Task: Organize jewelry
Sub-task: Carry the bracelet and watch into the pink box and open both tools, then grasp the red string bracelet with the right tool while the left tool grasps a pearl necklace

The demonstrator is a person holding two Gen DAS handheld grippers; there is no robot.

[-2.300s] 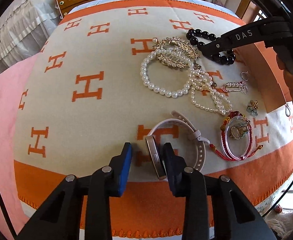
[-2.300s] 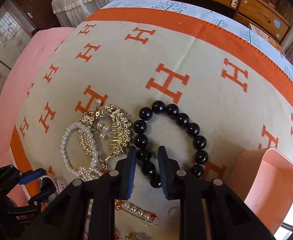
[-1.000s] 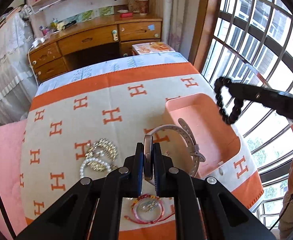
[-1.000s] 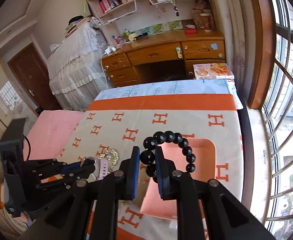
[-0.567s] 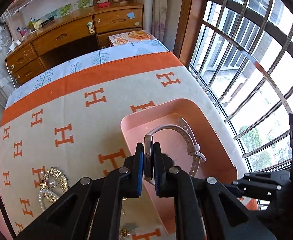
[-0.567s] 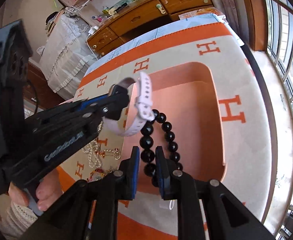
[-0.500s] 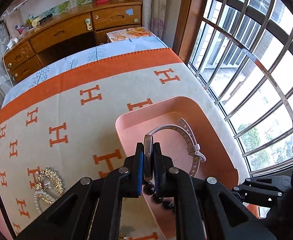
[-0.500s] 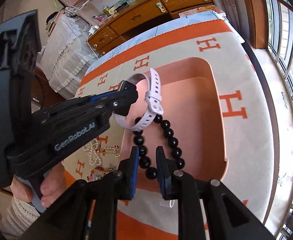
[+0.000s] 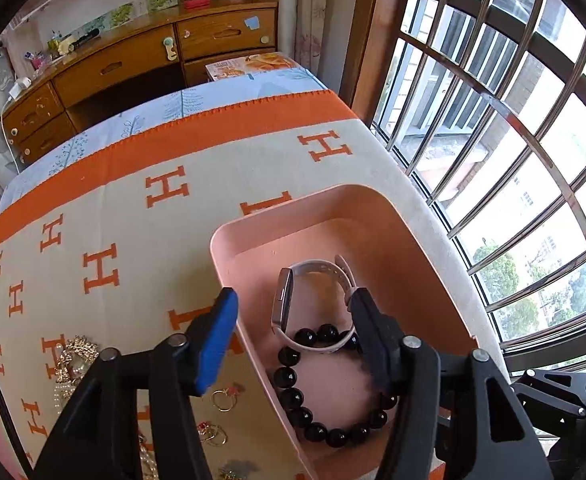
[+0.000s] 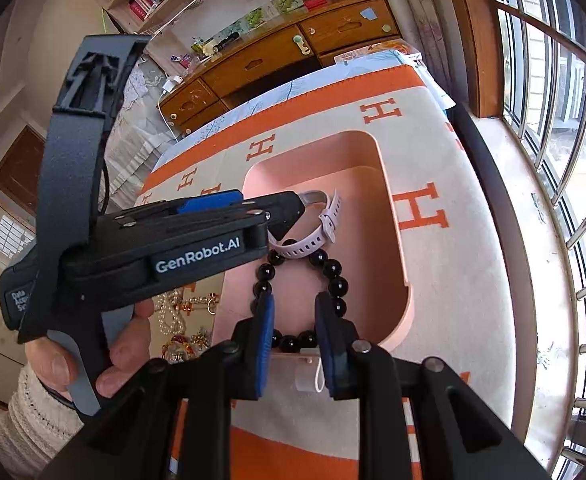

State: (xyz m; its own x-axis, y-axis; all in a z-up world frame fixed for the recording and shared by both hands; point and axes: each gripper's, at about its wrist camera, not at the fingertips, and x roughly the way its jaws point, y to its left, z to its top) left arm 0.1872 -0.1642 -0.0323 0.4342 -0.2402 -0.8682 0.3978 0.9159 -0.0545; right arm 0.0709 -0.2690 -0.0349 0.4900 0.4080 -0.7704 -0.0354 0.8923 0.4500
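Note:
A pink tray [image 9: 377,204] [image 10: 397,248] sits on the orange-and-beige blanket by the window. Inside it lie a white-strapped watch [image 9: 313,272] [image 10: 325,216] and a black bead bracelet [image 9: 293,396] [image 10: 337,276], the watch resting on the beads. My left gripper [image 9: 293,320] is open above the tray, its jaws wide on either side of the watch. My right gripper [image 10: 293,312] is open at the tray's near rim, with the near part of the bracelet between its fingers.
Pearl strands and a gold hair comb [image 9: 73,364] and small rings [image 9: 225,396] lie on the blanket left of the tray. A wooden desk with drawers [image 9: 133,64] stands beyond the bed. A barred window [image 9: 513,140] runs along the right.
Both grippers carried their pieces to the tray and opened. The watch and the black bracelet dropped from the jaws and now lie in the tray.

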